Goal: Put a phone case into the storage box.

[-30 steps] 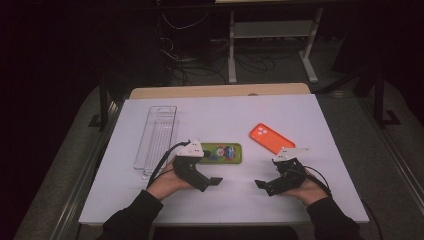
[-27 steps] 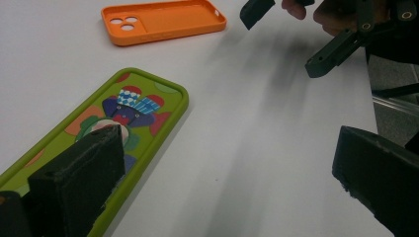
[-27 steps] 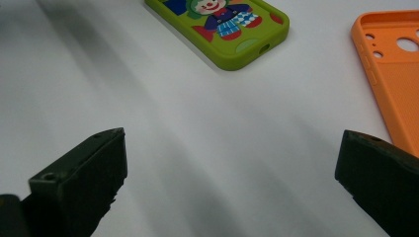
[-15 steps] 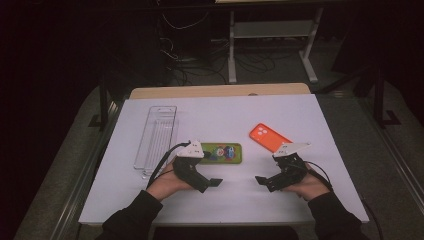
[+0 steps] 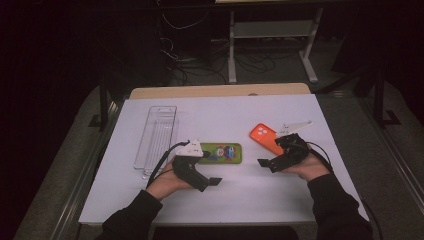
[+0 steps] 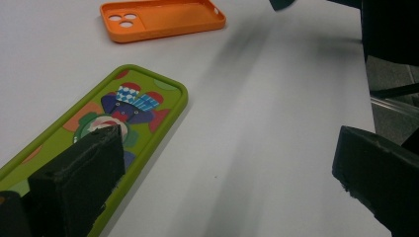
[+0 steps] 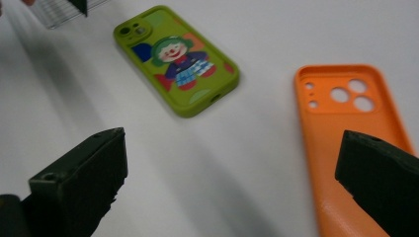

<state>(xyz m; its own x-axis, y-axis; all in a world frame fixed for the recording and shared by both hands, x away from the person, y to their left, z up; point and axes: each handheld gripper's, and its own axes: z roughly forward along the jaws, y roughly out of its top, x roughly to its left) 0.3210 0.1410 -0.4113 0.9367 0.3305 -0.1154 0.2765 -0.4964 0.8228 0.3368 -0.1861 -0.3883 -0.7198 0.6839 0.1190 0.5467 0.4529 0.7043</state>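
- Phone cases numbered two, and both lay flat on the white table (image 5: pixel 310 200). The green phone case (image 5: pixel 223 152), printed with a clown, sat near the middle, just right of the left gripper (image 5: pixel 209 181). The orange phone case (image 5: pixel 264 137) lay empty, open side up, right of the green one and apart from it, with its near end under the right gripper (image 5: pixel 266 164).
- One clear plastic tray (image 5: pixel 156 137) stood at the left, running from near to far; nothing could be seen in it.
- Grippers numbered two, one in each hand. The left gripper had its jaws spread wide and gripped nothing, one jaw hanging over the green case's near end. The right gripper's jaws were likewise parted and empty, with bare table between them and the orange case beneath one jaw.
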